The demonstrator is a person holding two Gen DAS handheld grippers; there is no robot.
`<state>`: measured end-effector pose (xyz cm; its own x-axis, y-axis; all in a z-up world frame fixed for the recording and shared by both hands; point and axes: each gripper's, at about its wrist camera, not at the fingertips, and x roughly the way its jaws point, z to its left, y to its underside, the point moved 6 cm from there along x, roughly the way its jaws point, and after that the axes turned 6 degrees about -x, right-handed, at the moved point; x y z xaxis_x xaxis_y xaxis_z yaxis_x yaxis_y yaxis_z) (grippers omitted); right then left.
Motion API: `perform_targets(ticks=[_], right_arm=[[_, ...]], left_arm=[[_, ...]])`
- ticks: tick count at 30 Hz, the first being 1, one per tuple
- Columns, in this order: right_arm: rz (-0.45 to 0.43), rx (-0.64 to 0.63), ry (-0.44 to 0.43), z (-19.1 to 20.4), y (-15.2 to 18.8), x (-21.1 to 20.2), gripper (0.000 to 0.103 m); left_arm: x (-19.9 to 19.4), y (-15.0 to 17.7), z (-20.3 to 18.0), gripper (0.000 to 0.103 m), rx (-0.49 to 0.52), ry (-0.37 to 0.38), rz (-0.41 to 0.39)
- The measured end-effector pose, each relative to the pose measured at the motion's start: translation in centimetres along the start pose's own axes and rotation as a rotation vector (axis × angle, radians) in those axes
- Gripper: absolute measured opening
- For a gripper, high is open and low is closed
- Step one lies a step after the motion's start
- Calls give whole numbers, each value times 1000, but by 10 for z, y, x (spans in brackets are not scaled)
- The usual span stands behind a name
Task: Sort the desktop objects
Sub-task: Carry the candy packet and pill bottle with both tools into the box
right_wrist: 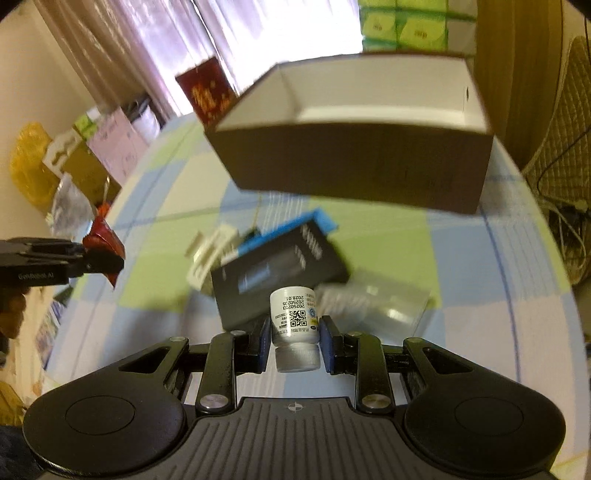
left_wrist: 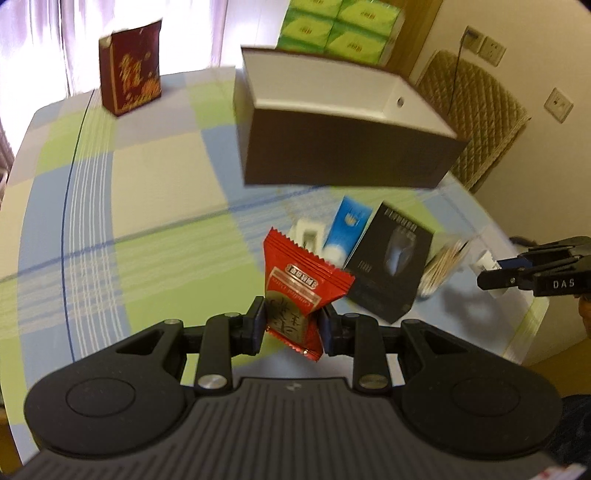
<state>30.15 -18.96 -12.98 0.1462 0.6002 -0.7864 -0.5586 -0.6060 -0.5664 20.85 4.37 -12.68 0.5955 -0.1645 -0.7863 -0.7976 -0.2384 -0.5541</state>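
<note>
Both tools grip: bottle cap-toward-camera (packet upright).

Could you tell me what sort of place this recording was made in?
Most likely a room in a home: a table under a checked tablecloth, pale curtains over a bright window, a quilted chair back beside wall sockets, and stacked green tissue packs.

Home: checked tablecloth, curtains
</note>
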Motion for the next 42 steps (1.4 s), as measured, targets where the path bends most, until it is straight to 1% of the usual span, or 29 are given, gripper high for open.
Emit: perform_targets(ticks=[4, 11, 14, 19, 25, 31, 37, 42], right_arm=[[-39, -16, -18, -11, -22, -13, 25], [-102, -79, -17, -27, -62, -26, 25], [-138, -114, -15, -33, -85, -31, 25], [-180, -147, -15, -41, -121, -27, 25], [-203, -179, 3, -51, -163, -16, 25], [-186, -194, 48, -71, -193, 7, 25], [-135, -197, 87, -94, -213, 41, 25], [-75, -196, 117, -114, -222, 73, 25]], left_arm=[[-5, -21, -14, 25, 7, 18, -41], [-2, -60, -45, 25, 48, 38, -98], [0, -80, -60, 25, 61, 46, -130], [5, -115, -80, 25, 75, 58, -172], [19, -156, -96, 25, 113, 41, -195], [52, -190, -97, 25, 120, 6, -159], [97, -217, -89, 25, 116, -50, -90], [137, -232, -81, 25, 105, -94, -25]])
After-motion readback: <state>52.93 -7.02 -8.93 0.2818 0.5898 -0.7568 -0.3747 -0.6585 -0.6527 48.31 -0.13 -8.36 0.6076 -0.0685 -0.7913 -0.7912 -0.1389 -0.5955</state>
